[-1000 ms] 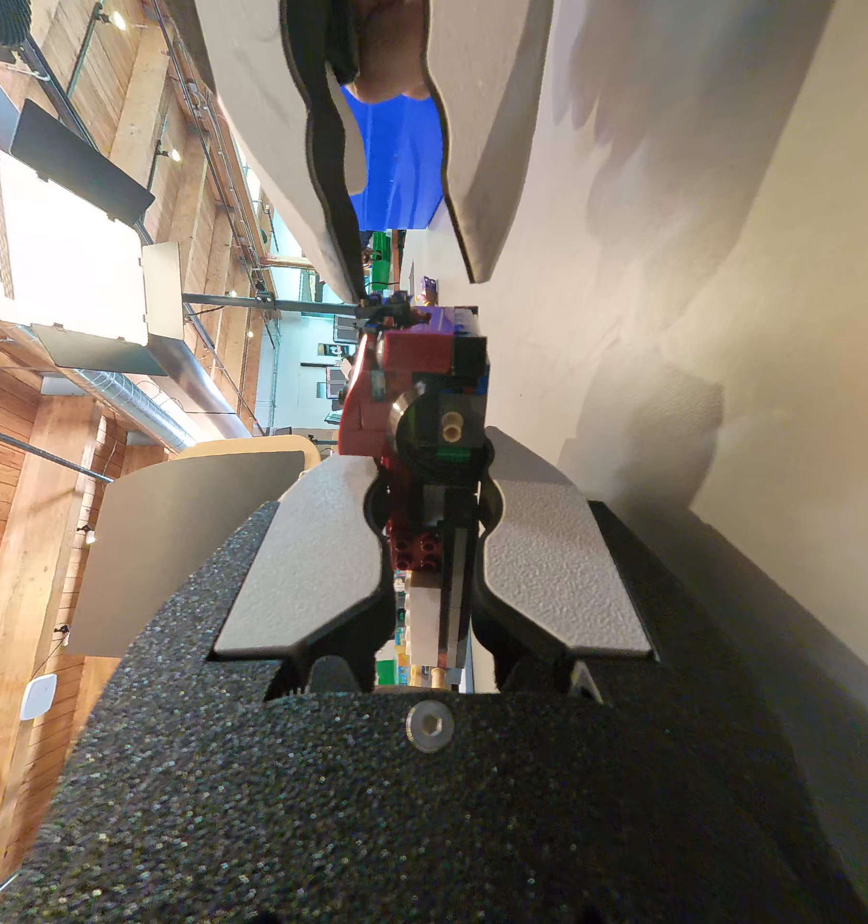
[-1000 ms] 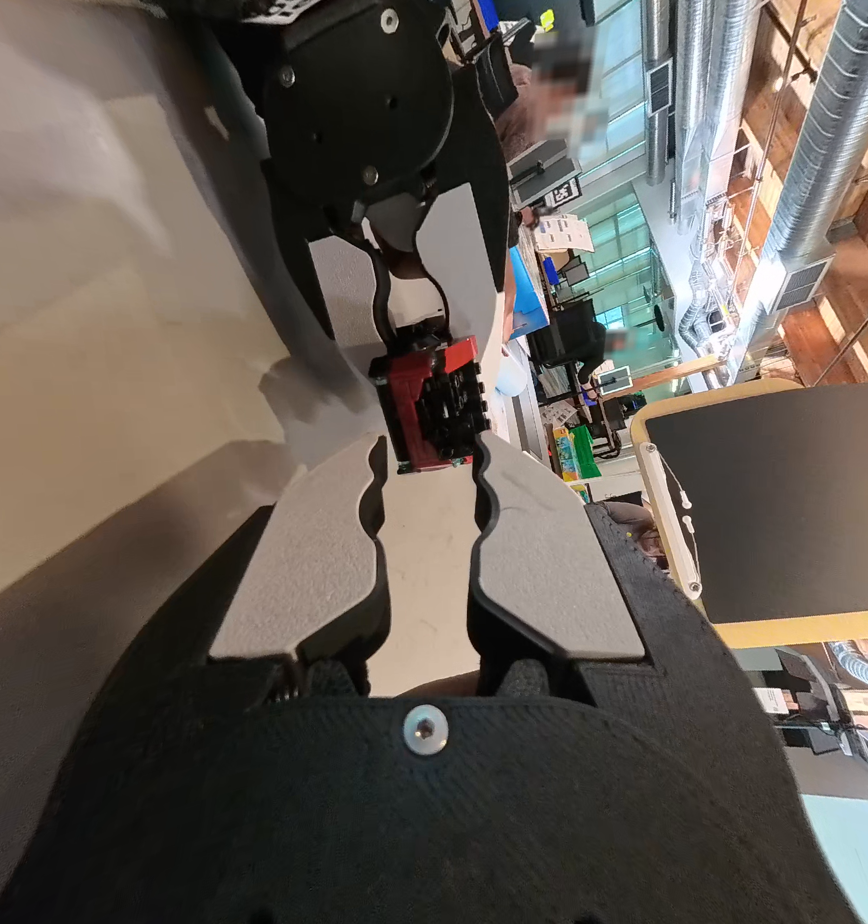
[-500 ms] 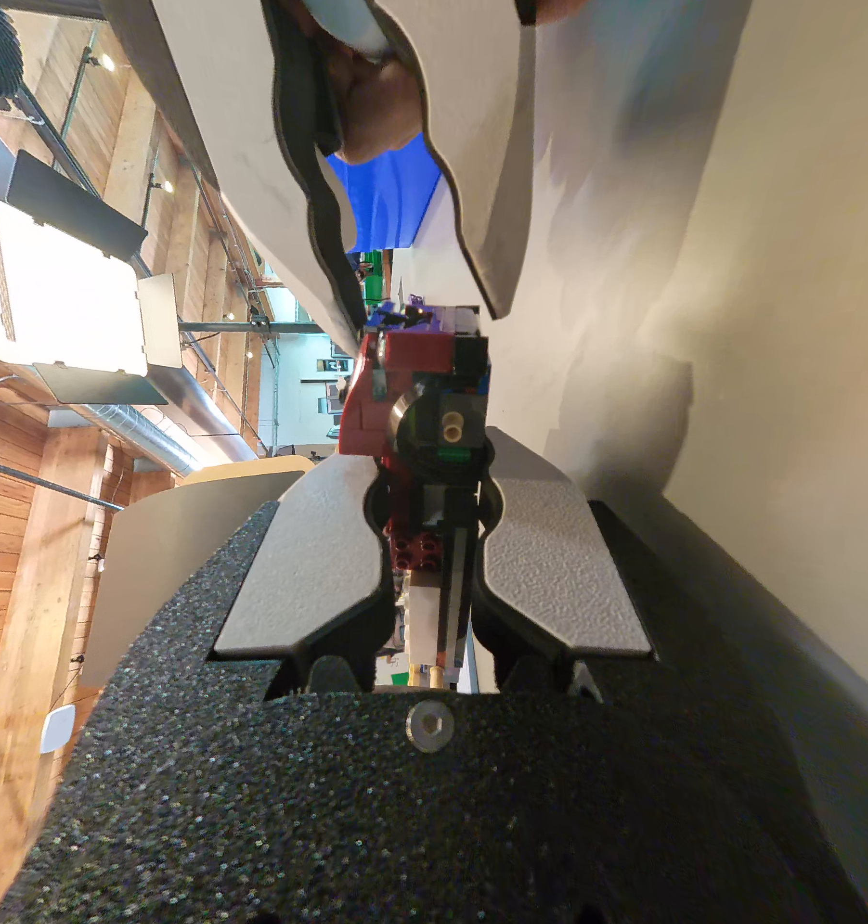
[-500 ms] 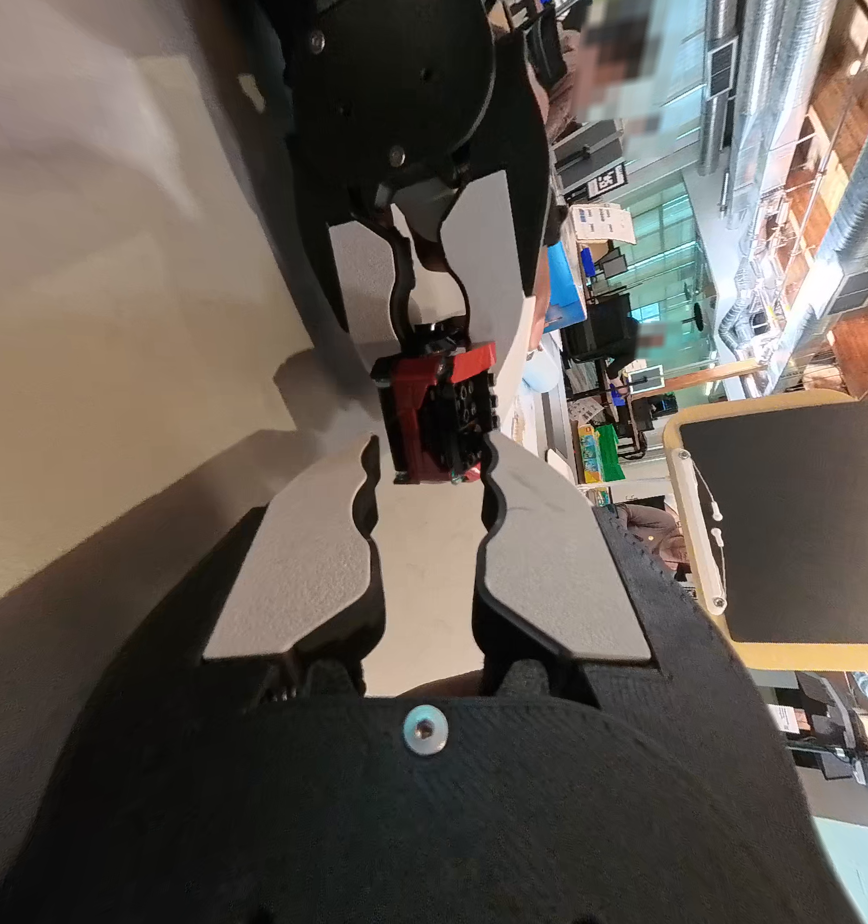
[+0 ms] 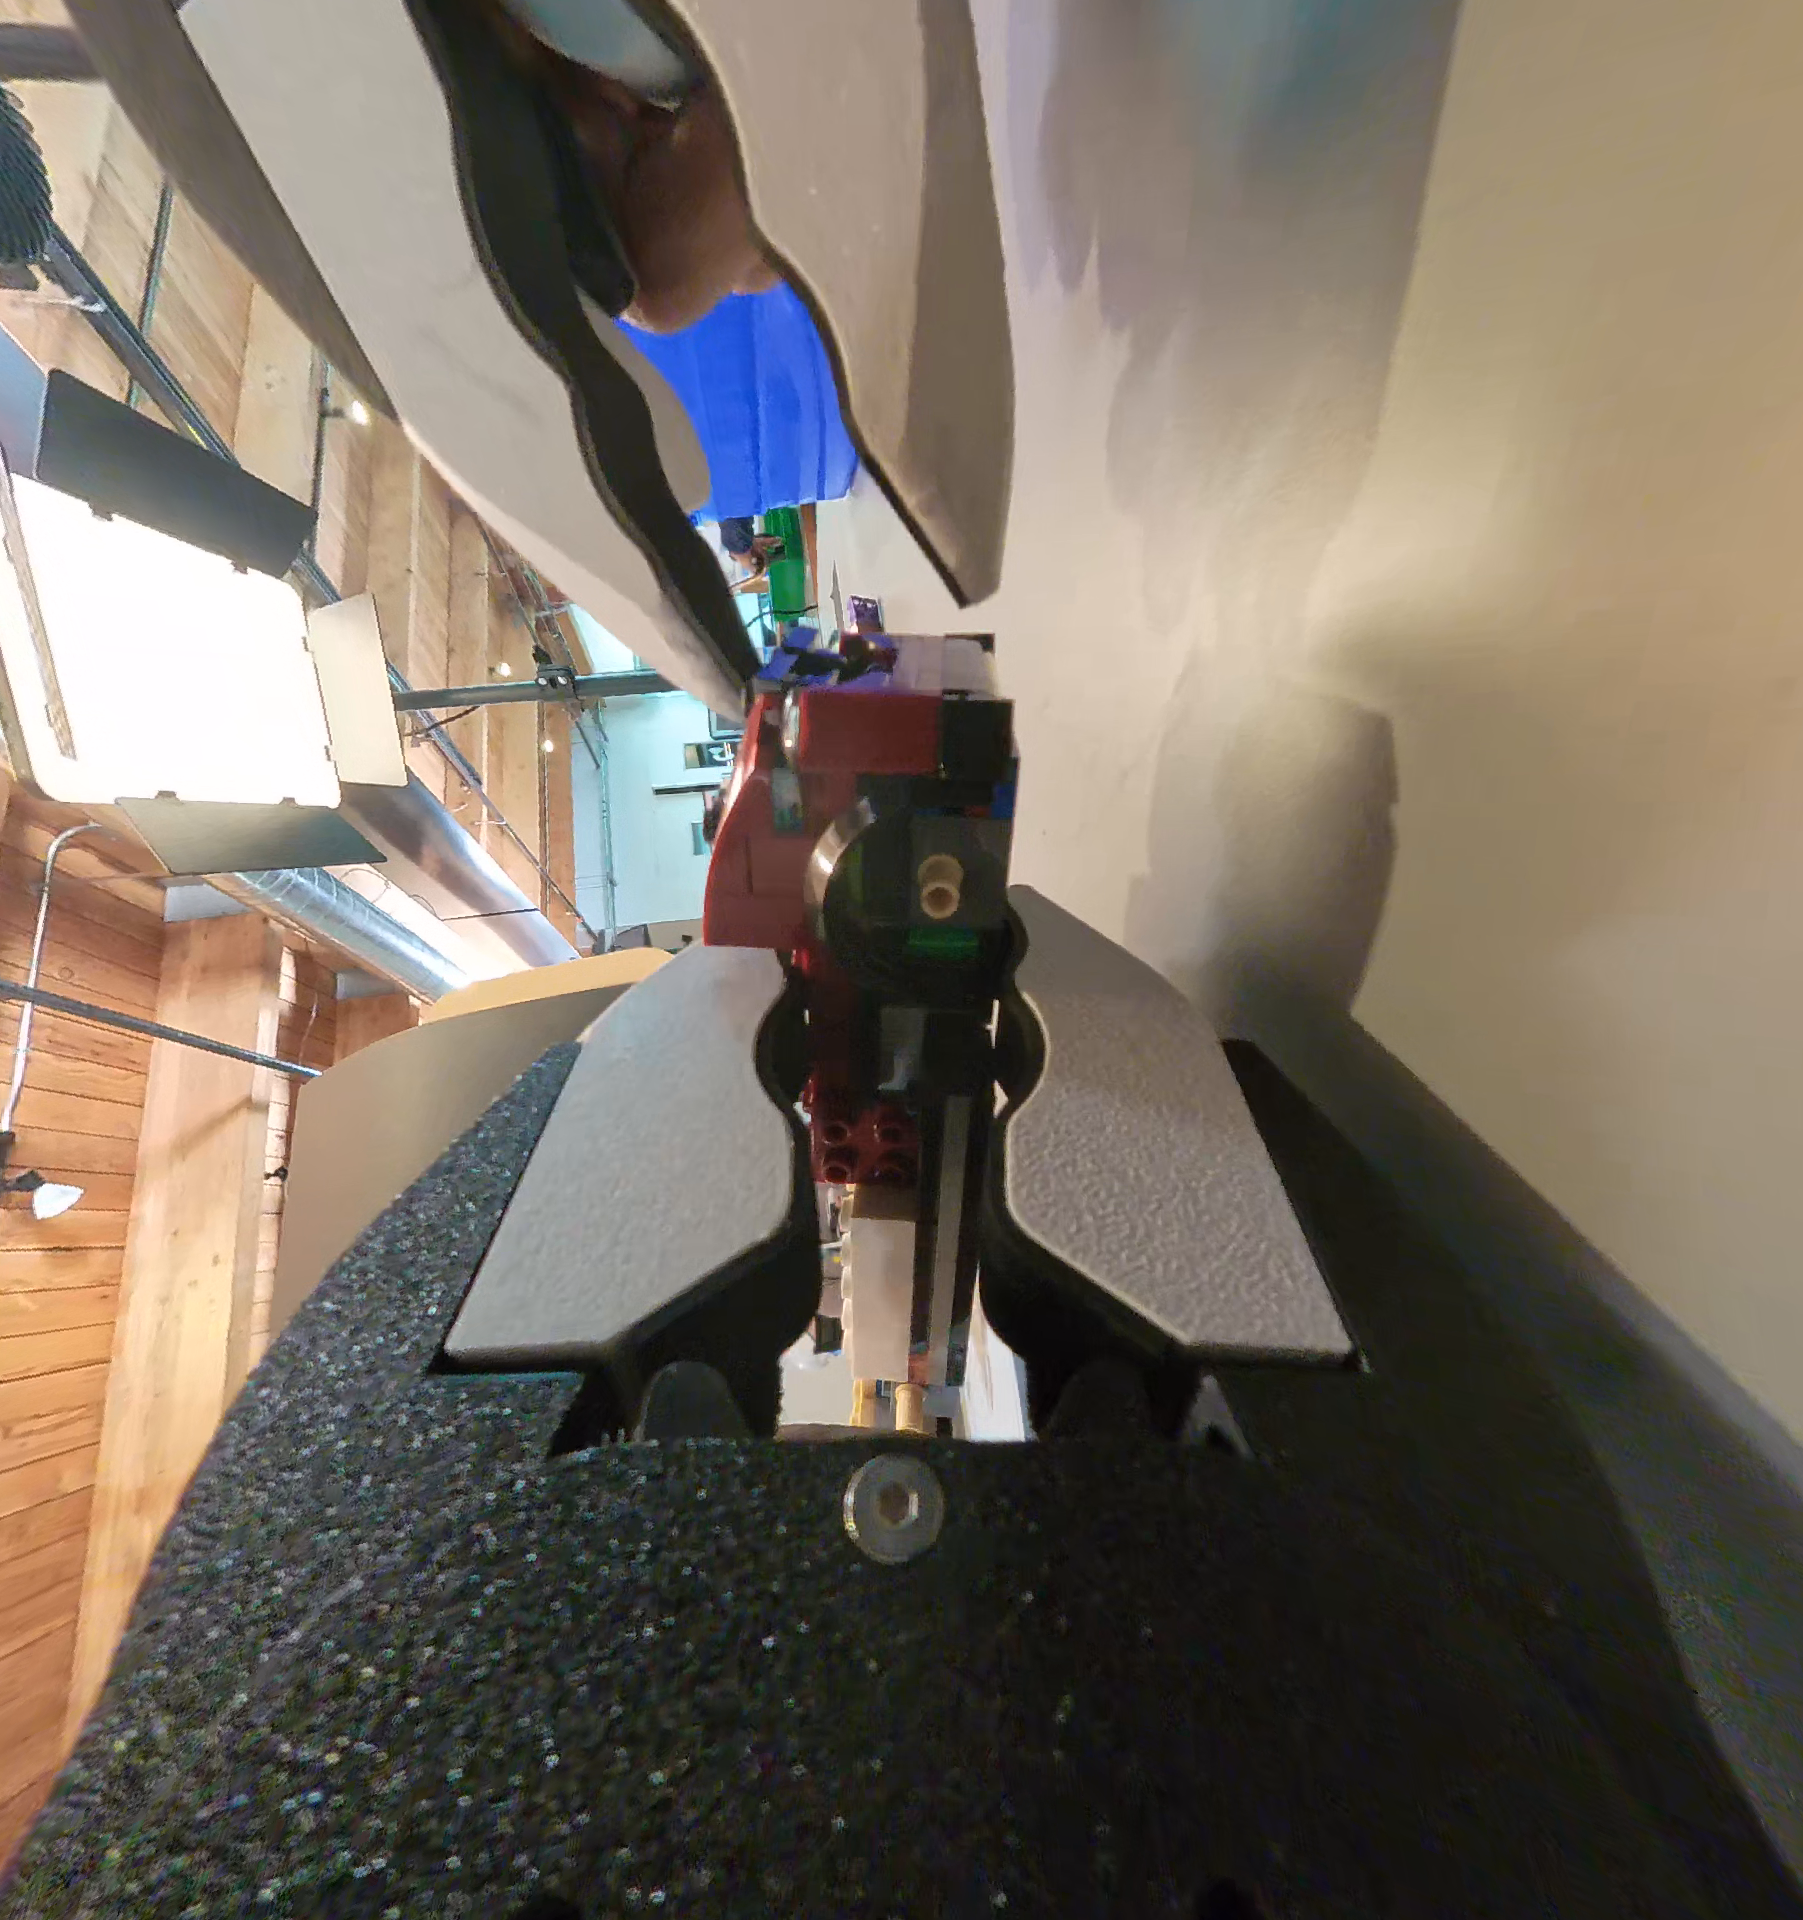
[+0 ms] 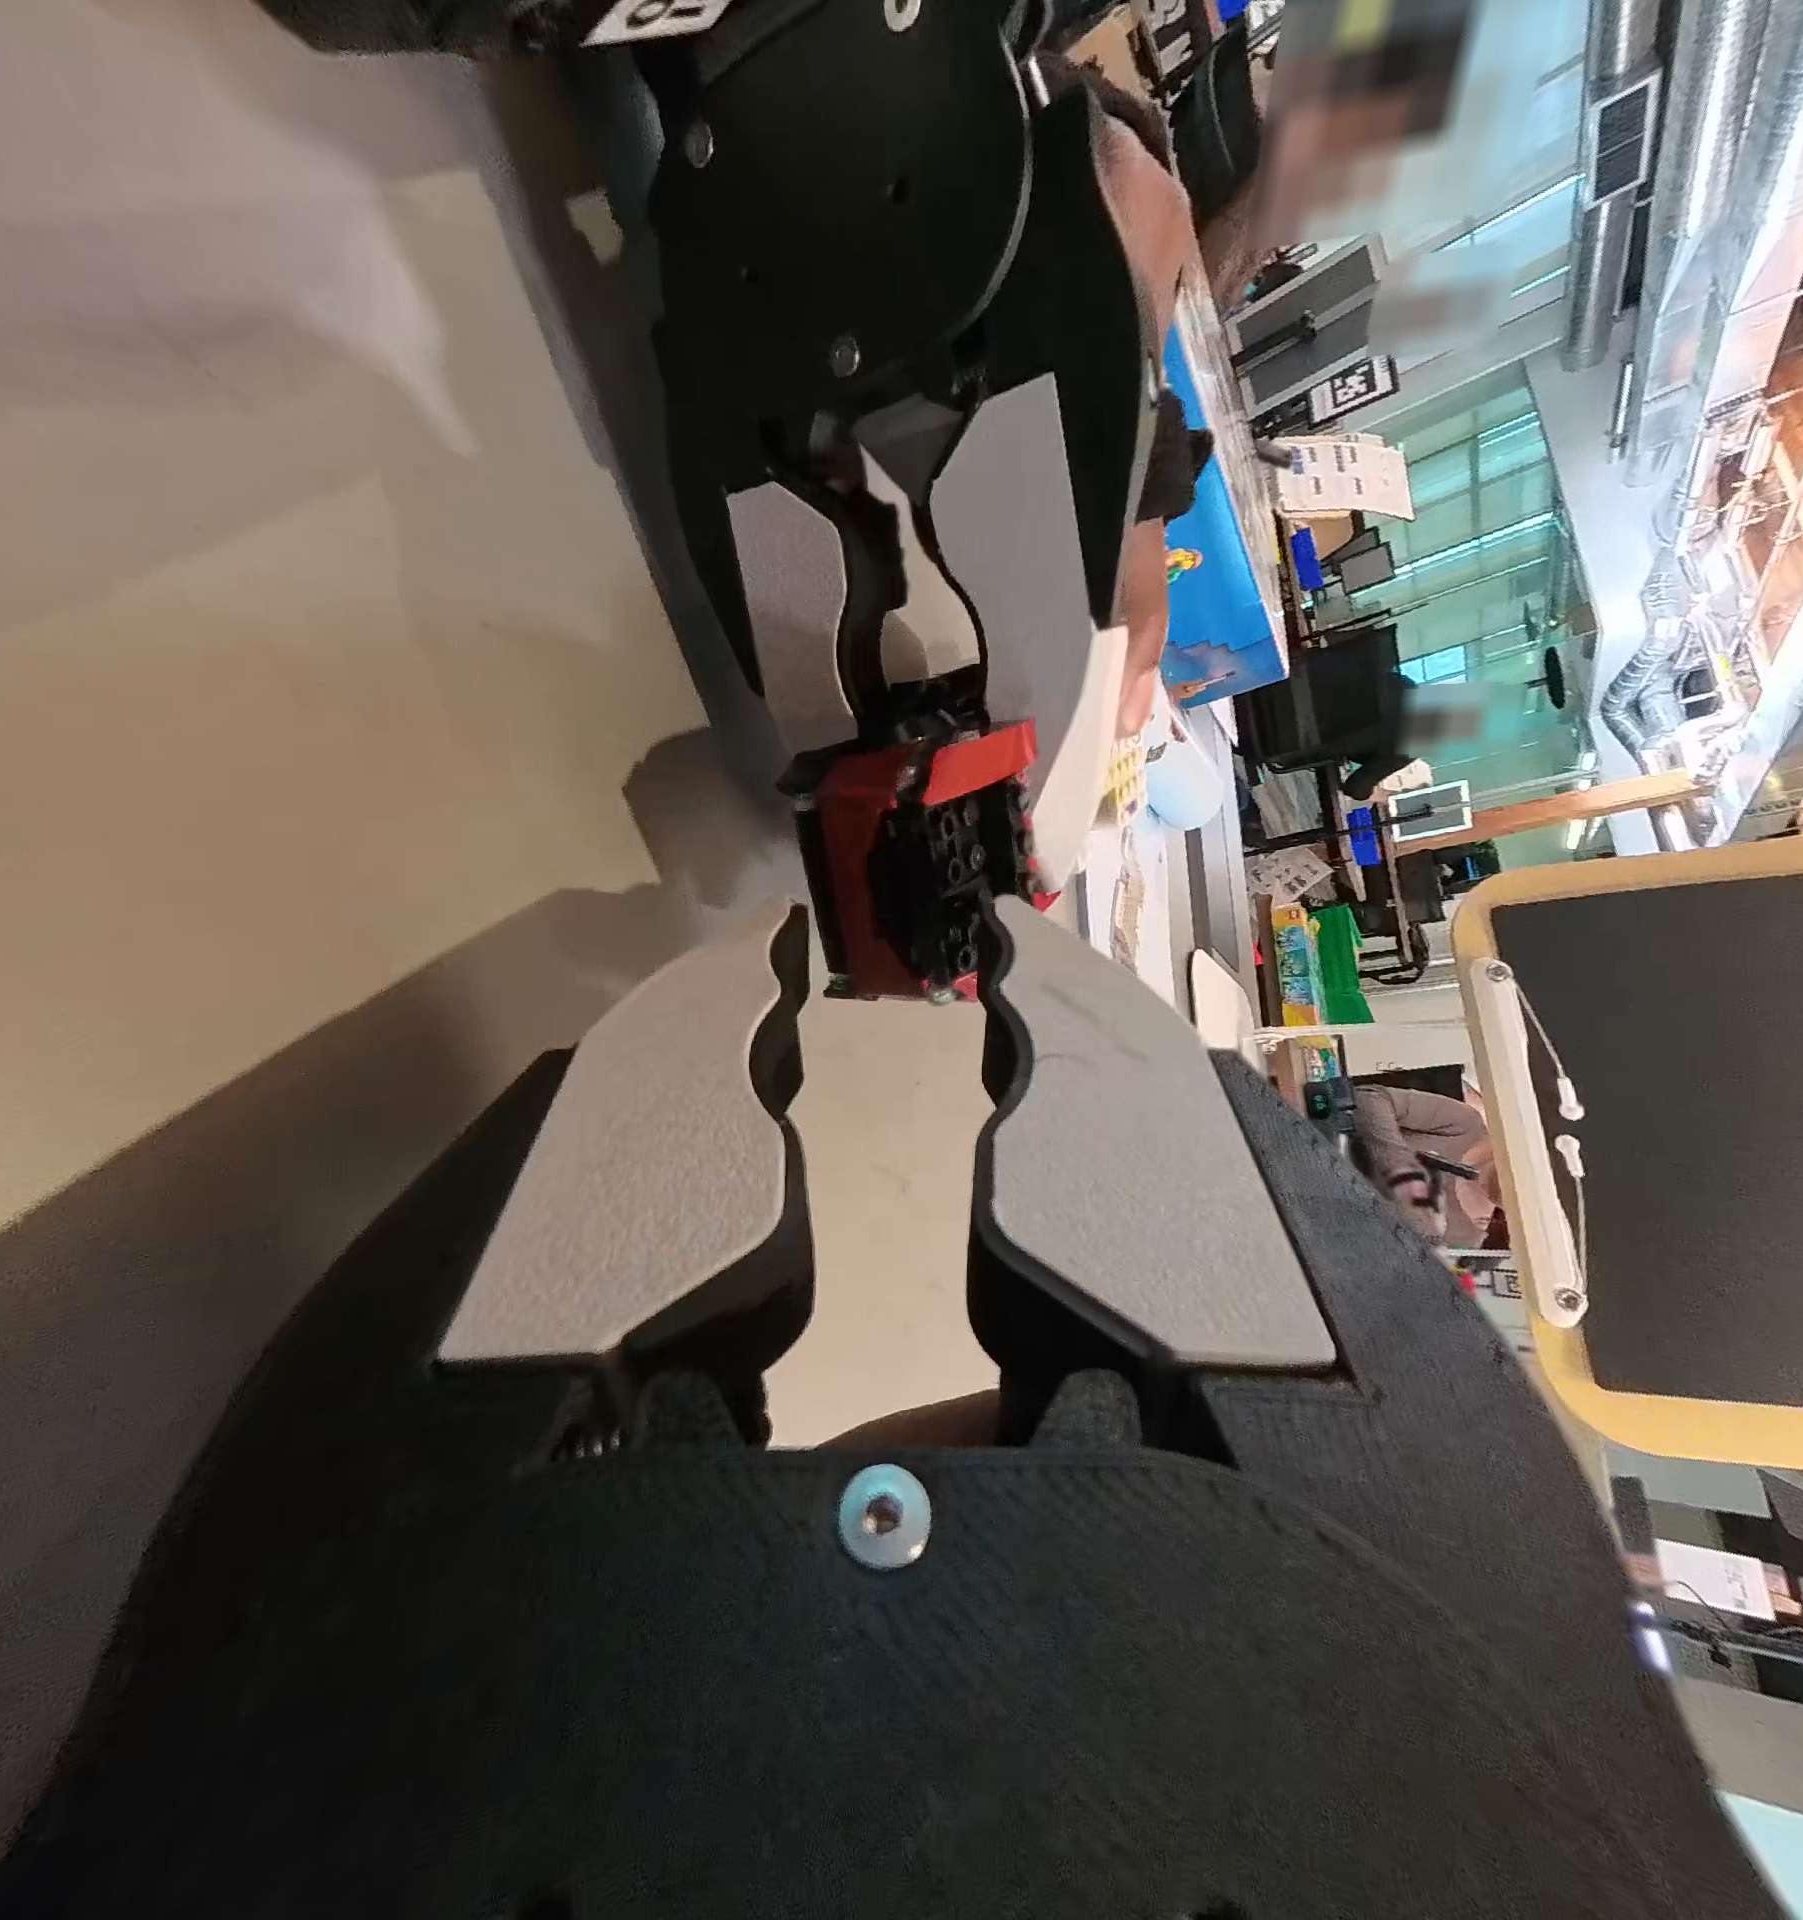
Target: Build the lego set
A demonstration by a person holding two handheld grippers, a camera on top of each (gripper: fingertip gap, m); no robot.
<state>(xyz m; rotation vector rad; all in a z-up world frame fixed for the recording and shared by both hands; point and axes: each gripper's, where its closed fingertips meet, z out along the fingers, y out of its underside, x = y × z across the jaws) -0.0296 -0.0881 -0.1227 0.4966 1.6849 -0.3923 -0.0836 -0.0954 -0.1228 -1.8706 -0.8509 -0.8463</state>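
My left gripper [image 5: 897, 966] is shut on a red and black toy brick model [image 5: 866, 748], which runs back between its fingers and sticks out past the tips. My right gripper [image 5: 855, 639] comes in from the opposite side, with its tips at the model's far end. In the right wrist view, my right gripper [image 6: 892, 920] has both fingertips against the sides of the model [image 6: 855, 831]. The left gripper [image 6: 923, 701] holds the model's other end. The model hangs above the beige table [image 6: 201, 623].
Both views are rolled sideways. A white booklet [image 6: 1084, 748] and a blue box [image 6: 1219, 603] lie on the table behind the model. A chair with a black pad and wooden rim [image 6: 1655, 1143] is at the right. A bright light panel [image 5: 149, 644] hangs at the left.
My right gripper moved in toward the model, spread its fingers a little wider, then closed them on the model's end. My left gripper's hold has not changed.
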